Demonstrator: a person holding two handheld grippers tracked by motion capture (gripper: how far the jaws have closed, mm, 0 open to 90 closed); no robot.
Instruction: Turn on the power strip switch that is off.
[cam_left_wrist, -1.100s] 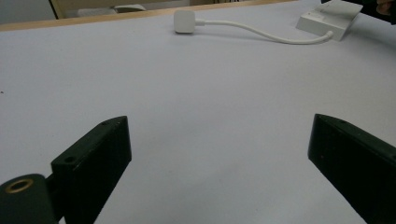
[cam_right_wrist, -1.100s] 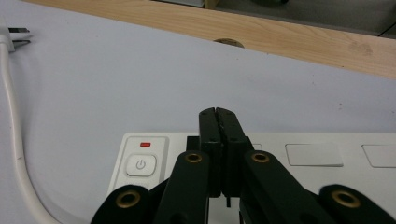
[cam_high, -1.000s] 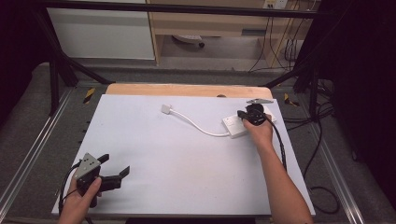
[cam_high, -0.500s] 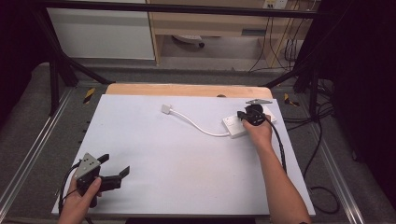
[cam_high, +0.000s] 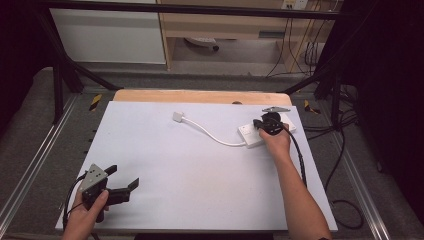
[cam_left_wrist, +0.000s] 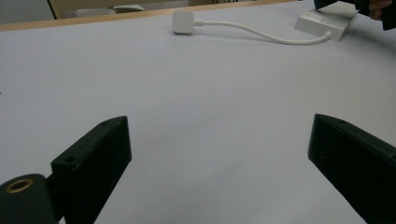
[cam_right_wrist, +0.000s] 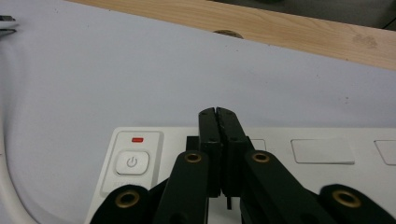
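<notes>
A white power strip (cam_high: 248, 134) lies at the right of the white table (cam_high: 200, 175), with its white cable (cam_high: 215, 137) curving left to a white plug (cam_high: 178, 116). My right gripper (cam_high: 260, 123) is shut, its tips (cam_right_wrist: 218, 112) resting over the power strip (cam_right_wrist: 327, 154) just right of the power button (cam_right_wrist: 132, 162), whose red light (cam_right_wrist: 137, 139) shows. I cannot make out anything between the jaws. My left gripper (cam_high: 124, 176) is held at the front left, open and empty (cam_left_wrist: 219, 154), facing the plug (cam_left_wrist: 183, 21) and the power strip (cam_left_wrist: 322, 24) far off.
A wooden board (cam_high: 200, 96) runs along the table's far edge, with a small hole (cam_right_wrist: 227, 33) in it. Metal rails (cam_high: 35, 165) flank the table. Black cables (cam_high: 345, 150) trail on the floor at the right.
</notes>
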